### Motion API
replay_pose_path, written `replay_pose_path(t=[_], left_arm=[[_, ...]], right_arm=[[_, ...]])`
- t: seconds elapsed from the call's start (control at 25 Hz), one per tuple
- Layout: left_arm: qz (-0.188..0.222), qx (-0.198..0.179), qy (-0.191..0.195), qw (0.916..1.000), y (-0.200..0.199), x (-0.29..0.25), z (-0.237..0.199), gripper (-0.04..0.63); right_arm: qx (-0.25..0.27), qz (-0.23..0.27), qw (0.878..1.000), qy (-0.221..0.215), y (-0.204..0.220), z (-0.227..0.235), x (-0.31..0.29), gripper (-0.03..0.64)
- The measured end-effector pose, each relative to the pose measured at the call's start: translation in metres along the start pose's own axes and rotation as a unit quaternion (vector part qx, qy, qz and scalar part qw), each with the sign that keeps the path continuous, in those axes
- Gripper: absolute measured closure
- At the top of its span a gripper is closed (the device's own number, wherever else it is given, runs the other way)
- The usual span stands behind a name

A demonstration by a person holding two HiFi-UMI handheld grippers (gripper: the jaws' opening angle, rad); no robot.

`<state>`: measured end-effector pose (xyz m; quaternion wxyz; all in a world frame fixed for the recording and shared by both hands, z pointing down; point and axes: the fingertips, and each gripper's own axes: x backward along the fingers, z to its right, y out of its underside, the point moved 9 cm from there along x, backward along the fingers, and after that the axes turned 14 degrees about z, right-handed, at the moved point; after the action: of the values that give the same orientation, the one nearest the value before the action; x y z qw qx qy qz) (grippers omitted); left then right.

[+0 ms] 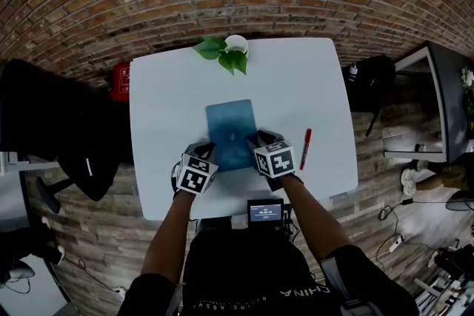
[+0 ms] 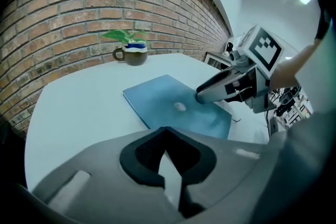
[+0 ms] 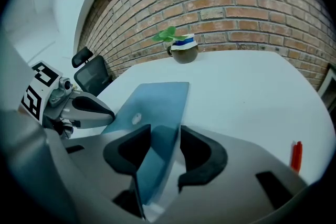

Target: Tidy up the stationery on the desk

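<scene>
While the head view hides jaws, right gripper (image 3: 165,132) stands spread astride the blue folder (image 3: 156,105), left gripper (image 2: 167,129) pressed together.

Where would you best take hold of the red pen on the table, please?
Grip the red pen at mid-barrel, coming straight down from above with the right tool, its jaws across the pen's width. It lies flat on the white table, clear of the blue notebook, so only its long sides are likely graspable.
</scene>
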<state>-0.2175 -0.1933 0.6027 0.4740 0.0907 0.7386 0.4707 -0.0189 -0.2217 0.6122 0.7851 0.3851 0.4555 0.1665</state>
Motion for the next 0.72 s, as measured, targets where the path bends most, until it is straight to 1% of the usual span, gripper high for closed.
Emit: replay_pose_path(t=[0.32,0.48,0.72], left_arm=[[0.006,0.005,0.002,1.0,-0.0006,-0.0003,-0.0007,0.583],[0.006,0.006,0.001,1.0,0.0001,0.0003,-0.0011,0.583],[0.01,0.004,0.006,0.9999,0.0015,-0.0012,-0.0018,0.583]], right_arm=[[-0.013,0.008,1.0,0.002,0.0025,-0.0008,0.0005,0.451],[-0.025,0.007,1.0,-0.003,0.0015,0.0008,0.0011,0.477],[-0.022,0.015,1.0,-0.005,-0.005,0.0013,0.0081,0.514]])
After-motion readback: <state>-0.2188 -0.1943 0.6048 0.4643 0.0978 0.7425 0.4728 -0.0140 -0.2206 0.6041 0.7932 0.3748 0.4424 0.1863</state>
